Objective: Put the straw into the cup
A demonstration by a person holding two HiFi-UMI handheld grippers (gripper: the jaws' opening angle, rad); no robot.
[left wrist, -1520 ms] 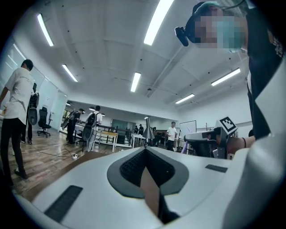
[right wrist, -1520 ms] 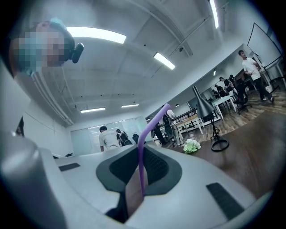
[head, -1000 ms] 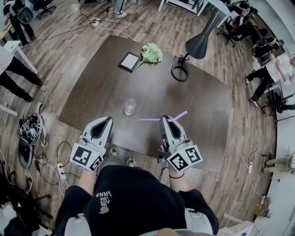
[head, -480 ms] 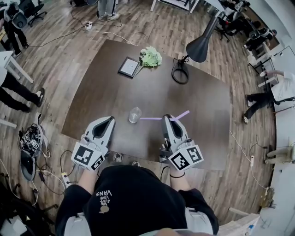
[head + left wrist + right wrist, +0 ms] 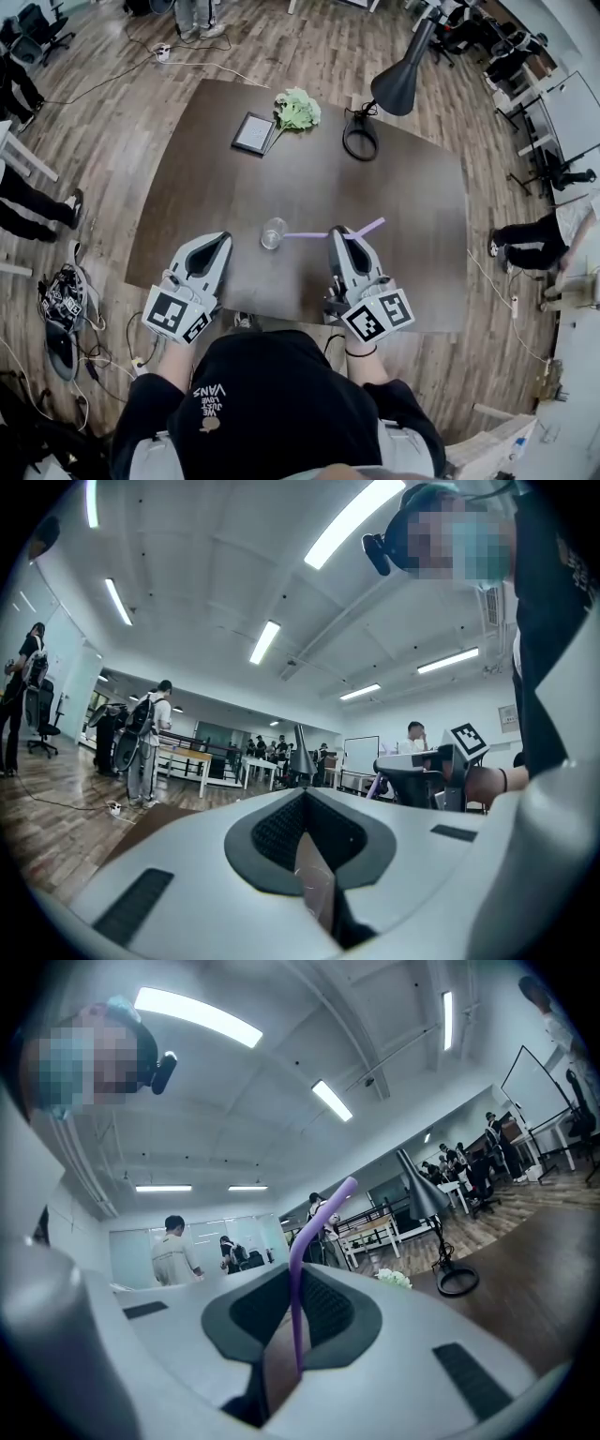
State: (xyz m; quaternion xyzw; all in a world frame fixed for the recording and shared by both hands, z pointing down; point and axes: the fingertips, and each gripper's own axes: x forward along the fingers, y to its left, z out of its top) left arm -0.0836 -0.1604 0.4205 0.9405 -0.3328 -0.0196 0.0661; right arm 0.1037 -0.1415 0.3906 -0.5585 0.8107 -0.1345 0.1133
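Observation:
A clear glass cup [image 5: 274, 232] stands on the dark table [image 5: 225, 187] near its front edge. My right gripper [image 5: 338, 232] is shut on a purple bendy straw [image 5: 314, 234]. The straw lies level across the jaws; its left end reaches the cup's right rim and its bent end sticks out to the right. In the right gripper view the straw [image 5: 297, 1269] rises from between the closed pads of the right gripper [image 5: 292, 1288]. My left gripper [image 5: 223, 240] hovers just left of the cup, jaws together and holding nothing. Seen from its own camera, the left gripper [image 5: 305, 803] shows only a thin slit.
At the table's far side stand a black desk lamp [image 5: 398, 82] with a round base [image 5: 359, 145], a framed tablet [image 5: 254, 133] and a green-white bunch [image 5: 297, 108]. Cables and gear [image 5: 58, 286] lie on the floor at left. People stand around the room.
Both grippers have moved across the table toward the cup. The straw's left end, earlier below and right of the cup, now sits at the cup's rim.

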